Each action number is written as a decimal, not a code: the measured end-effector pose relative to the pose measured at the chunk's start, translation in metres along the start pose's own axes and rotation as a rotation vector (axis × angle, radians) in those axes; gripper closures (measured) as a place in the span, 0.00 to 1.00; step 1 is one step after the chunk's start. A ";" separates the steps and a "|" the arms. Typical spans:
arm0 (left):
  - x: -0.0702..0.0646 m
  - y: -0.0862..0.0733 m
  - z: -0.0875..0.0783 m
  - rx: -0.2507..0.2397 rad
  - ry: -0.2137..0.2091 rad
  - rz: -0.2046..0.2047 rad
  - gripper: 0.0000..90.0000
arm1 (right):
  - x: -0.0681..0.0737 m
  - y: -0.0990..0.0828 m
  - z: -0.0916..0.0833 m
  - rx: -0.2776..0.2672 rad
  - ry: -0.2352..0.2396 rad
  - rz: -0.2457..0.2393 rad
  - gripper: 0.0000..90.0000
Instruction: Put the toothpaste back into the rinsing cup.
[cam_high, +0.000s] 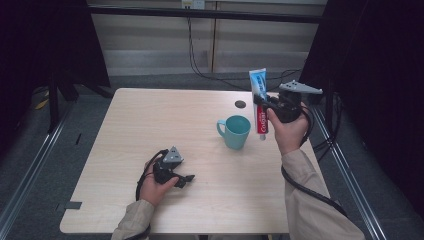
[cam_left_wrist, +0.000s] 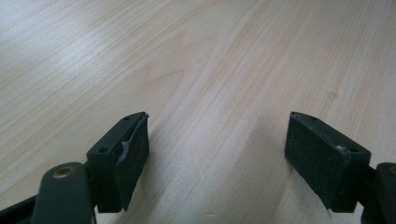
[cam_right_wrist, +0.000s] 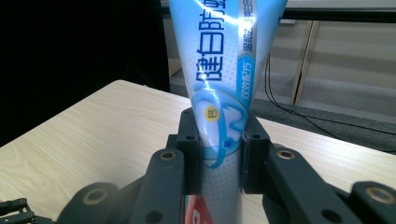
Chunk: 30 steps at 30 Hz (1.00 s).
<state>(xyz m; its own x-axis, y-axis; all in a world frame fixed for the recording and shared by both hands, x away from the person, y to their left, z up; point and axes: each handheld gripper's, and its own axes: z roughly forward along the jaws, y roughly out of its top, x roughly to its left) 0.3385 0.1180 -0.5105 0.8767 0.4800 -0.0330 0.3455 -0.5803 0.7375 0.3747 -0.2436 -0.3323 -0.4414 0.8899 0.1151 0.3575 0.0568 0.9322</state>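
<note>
1. Pale wood table (cam_high: 150, 125) w/ dark curtains both sides and grey panelling + cables at top of the high view.
2. Right gripper (cam_high: 261, 106), upper right of frame, is raised off the table; jaws pinch a toothpaste tube (cam_high: 259, 100) mid-body. Tube stands roughly upright, crimped end up, cap end down, just right of the teal mug (cam_high: 235, 131), not in it.
3. Right gripper view: pads squeeze the tube (cam_right_wrist: 219, 116) from both sides, firm hold.
4. Left gripper (cam_high: 184, 178) rests low, lower left of centre; jaws spread, nothing between them but bare wood.
5. Step, as I read it: carrying tube toward mug.
6. Next move prob needs: shift tube left until cap end is over mug opening, lower, then release. Risk: cap clips the rim.
</note>
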 end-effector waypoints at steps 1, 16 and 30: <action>0.000 0.000 0.000 -0.001 0.000 -0.001 0.24 | 0.000 0.000 0.001 -0.002 0.000 0.001 0.83; 0.000 0.000 0.001 -0.010 0.002 -0.005 0.24 | 0.003 0.009 0.009 -0.023 0.004 -0.002 0.83; 0.000 0.000 0.000 -0.006 0.002 -0.001 0.24 | 0.001 0.009 0.021 -0.032 -0.004 0.012 0.83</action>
<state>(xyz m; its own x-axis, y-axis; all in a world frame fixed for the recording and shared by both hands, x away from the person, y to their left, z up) 0.3385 0.1178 -0.5108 0.8755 0.4820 -0.0327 0.3446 -0.5756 0.7415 0.3950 -0.2326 -0.3313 -0.4341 0.8921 0.1252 0.3366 0.0317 0.9411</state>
